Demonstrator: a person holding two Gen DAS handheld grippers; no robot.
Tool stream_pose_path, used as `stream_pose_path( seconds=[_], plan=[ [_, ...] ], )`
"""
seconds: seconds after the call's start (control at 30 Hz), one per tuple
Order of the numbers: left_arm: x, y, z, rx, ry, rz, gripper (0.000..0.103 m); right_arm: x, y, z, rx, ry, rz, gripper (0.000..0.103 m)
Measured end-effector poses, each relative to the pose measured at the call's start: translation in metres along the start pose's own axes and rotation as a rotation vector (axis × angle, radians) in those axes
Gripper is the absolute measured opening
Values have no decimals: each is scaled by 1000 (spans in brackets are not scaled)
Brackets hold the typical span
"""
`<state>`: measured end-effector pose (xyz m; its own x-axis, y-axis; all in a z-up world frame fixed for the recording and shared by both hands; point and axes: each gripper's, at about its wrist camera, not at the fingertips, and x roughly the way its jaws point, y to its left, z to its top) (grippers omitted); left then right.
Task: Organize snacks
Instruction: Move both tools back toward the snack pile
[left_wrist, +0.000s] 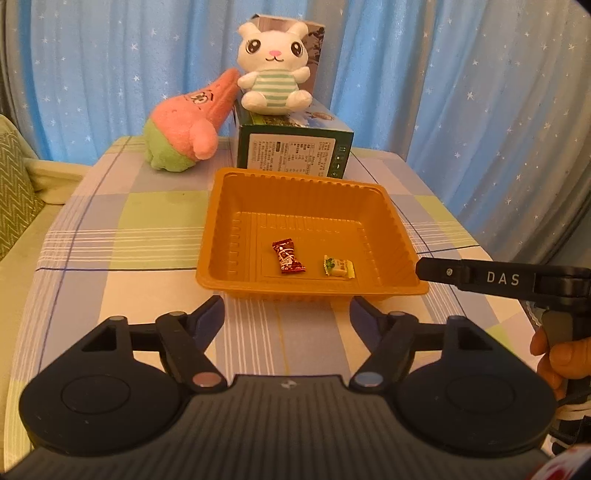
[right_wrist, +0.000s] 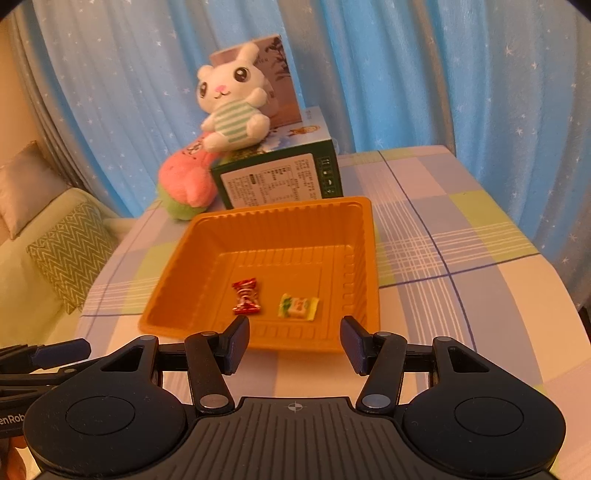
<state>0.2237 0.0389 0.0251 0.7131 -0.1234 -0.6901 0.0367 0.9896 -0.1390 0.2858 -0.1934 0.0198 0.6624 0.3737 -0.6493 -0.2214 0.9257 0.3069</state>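
Observation:
An orange plastic tray (left_wrist: 225, 218) (right_wrist: 173, 258) sits on the checked tablecloth. Inside it lie a red-brown wrapped candy (left_wrist: 289, 257) (right_wrist: 245, 296) and a yellow-green wrapped candy (left_wrist: 338, 266) (right_wrist: 298, 305), side by side near the front wall. My left gripper (left_wrist: 288, 314) is open and empty just in front of the tray's near rim. My right gripper (right_wrist: 294, 341) is open and empty at the tray's near edge; in the left wrist view one of its fingers (left_wrist: 439, 271) shows by the tray's right front corner.
Behind the tray stands a green box (left_wrist: 293, 147) (right_wrist: 280, 177) with a white bunny plush (left_wrist: 271, 70) (right_wrist: 232, 99) on top. A pink and green plush (left_wrist: 184, 129) (right_wrist: 186, 181) lies to its left. A sofa with a cushion (right_wrist: 70, 251) is left of the table.

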Motion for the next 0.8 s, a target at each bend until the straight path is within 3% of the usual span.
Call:
stream_pose_path(
  seconds=[0.4,0.63,0.8],
  plan=[
    [-61,4,-37,-19,-11,10,83,-67,32,-44,-39,-30,15,55],
    [-81,12,-59,-55,-11,-25,83,-98,24,-62,-11,-43,-10,55],
    [-92,18,-80,-35,0,-3,83,-115,16,-80,21,-52,-28,55]
  ],
)
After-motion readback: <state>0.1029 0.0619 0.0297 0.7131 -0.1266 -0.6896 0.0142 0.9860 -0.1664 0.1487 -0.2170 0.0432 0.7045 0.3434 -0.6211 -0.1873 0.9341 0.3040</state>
